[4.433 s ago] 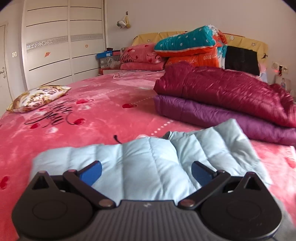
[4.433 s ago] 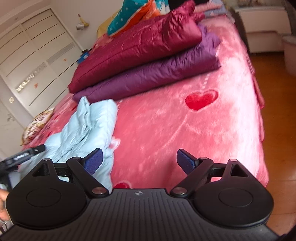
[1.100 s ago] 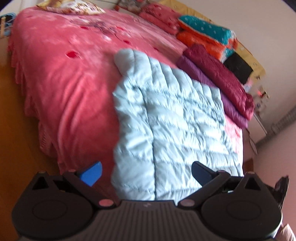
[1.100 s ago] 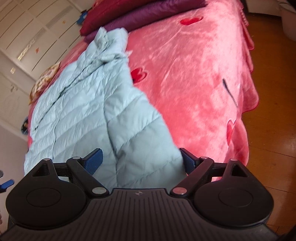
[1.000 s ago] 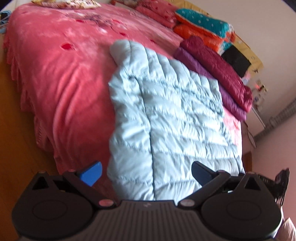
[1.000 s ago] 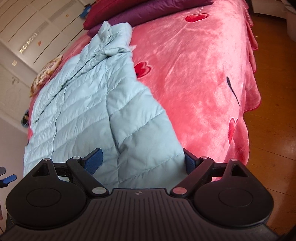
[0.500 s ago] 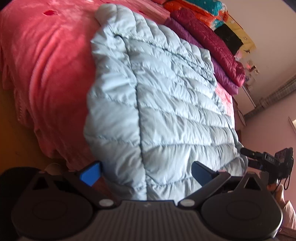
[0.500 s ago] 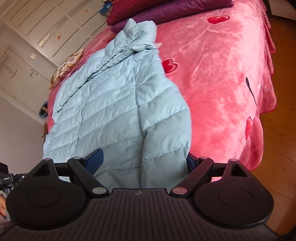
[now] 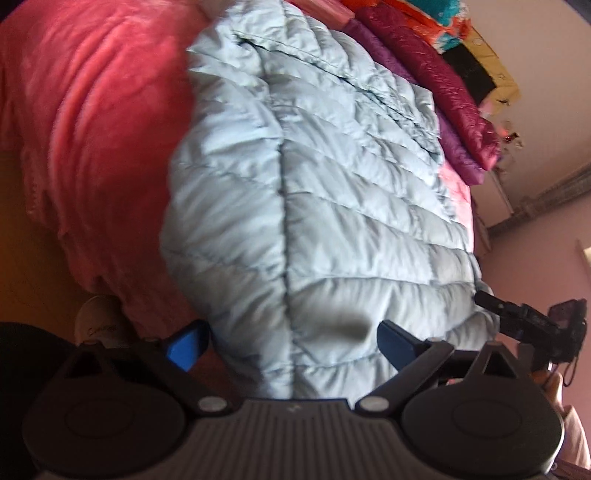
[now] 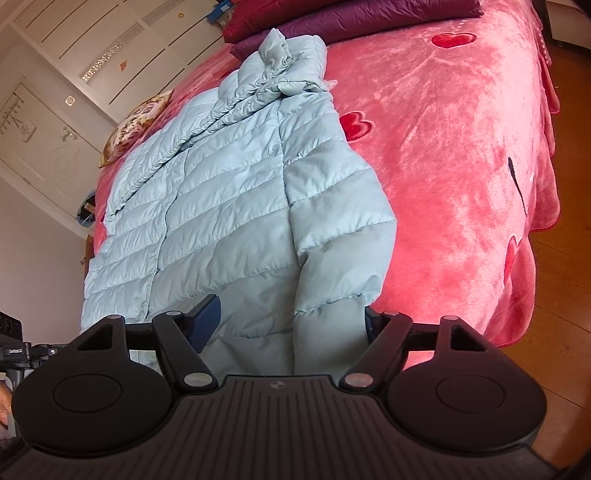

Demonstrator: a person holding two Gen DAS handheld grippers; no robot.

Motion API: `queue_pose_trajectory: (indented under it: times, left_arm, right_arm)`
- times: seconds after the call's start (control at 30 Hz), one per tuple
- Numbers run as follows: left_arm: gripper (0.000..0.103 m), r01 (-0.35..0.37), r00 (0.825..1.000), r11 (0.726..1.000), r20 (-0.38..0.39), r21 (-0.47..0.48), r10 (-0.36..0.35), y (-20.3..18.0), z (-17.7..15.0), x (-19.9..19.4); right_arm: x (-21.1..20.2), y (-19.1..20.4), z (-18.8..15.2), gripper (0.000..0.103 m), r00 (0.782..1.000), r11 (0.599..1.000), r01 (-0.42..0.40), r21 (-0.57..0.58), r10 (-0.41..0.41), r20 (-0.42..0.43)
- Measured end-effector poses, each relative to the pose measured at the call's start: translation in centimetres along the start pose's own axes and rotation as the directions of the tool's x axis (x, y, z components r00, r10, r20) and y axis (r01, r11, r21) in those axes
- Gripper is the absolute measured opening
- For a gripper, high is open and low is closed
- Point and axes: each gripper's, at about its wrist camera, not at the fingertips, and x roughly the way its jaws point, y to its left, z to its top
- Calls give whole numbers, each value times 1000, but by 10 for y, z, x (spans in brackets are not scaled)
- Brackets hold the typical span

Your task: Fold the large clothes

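A pale blue quilted down jacket (image 10: 229,206) lies spread flat on a bed under a pink plush blanket (image 10: 443,155) printed with red hearts. Its hem end hangs toward me at the bed's near edge and its collar (image 10: 280,59) points away, bunched up toward the far side. I judge it has been laid out flat like this so the sleeves and sides can be folded inward. The fabric is puffy, stitched in horizontal channels, slightly glossy and wrinkled. One sleeve (image 10: 340,221) lies along the jacket's right side, its cuff reaching the hem.

My right gripper (image 10: 291,325) sits over that cuff and hem corner. Its jaws are wide but closing, with the sleeve end and hem between them; the pads do not yet look pressed into the cloth. My left gripper (image 9: 291,339) is at the opposite hem corner, jaws spread wide, straddling the jacket's edge with fabric between the blue pads (image 9: 184,345) but not pinched. This view is blurred.

Placing one tool at each lower corner looks to me like preparation to lift the hem evenly.

Beyond the jacket, two folded jackets, dark red (image 10: 332,14) over purple (image 10: 369,26), are stacked at the far end. A patterned cushion (image 10: 136,118) lies to the left, and white wardrobe doors (image 10: 74,55) stand behind.
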Motion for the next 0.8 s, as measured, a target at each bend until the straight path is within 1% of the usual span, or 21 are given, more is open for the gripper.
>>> queue_pose_trajectory:
  times: [0.1,0.17,0.2,0.23,0.37,0.47,0.5,0.53,0.57,0.6,0.63,0.67,0.73,0.77,0.8]
  left_arm:
    - [98,-27,999,1000,29,2,27,3,-1,-7]
    - [98,-51,998,999,38,-4,51,8,-1,-8]
    - [98,-54,998,998,38,-15,54,11,-1,-7]
    - [98,-50,998,998,36,-25,51,14,0,-5]
    - [98,-22,999,1000,26,-16,23,15,-2,4]
    - [98,14,1000,1000,23,-26,-13,17,-2,10]
    - [95,27,999,999,24,-27,-26,17,-2,11]
    - [88,41,999,999,24,-24,-40,17,-2,11]
    - [85,57,998,998,23,-18,-57,16,-2,10]
    - [77,73,997,997,25,-11,-72,14,-3,8]
    - [71,83,996,997,27,-4,-83,13,-3,7]
    - [68,92,995,996,29,3,-92,11,-4,5]
    - [56,103,994,994,29,17,-104,5,-5,1]
    - [51,110,993,994,28,25,-111,2,-5,-1]
    - [45,117,993,993,30,30,-118,-1,-5,-2]
  right_arm:
    - [2,-1,0,93,1000,1000,-2,8,2,-8]
    - [4,-2,1,96,1000,1000,-7,11,7,-12]
    - [5,-2,1,100,1000,1000,-13,14,13,-13]
    - [7,-1,2,103,1000,1000,-18,16,19,-14]
    - [13,6,4,103,1000,1000,-6,-2,6,-22]
    - [14,7,4,103,1000,1000,-3,-4,3,-22]
    - [13,5,4,103,1000,1000,-5,-2,5,-21]
    - [13,5,4,103,1000,1000,-5,-1,5,-19]
    - [12,5,4,103,1000,1000,-5,-1,5,-18]
    - [12,5,4,103,1000,1000,-5,-3,4,-18]
    - [11,5,4,101,1000,1000,-2,-7,1,-18]
    - [11,6,4,98,1000,1000,1,-11,-1,-17]
    - [11,6,4,85,1000,1000,-4,-14,4,-15]
    - [10,6,4,80,1000,1000,-11,-12,10,-13]
    - [9,6,4,67,1000,1000,-18,-8,18,-13]
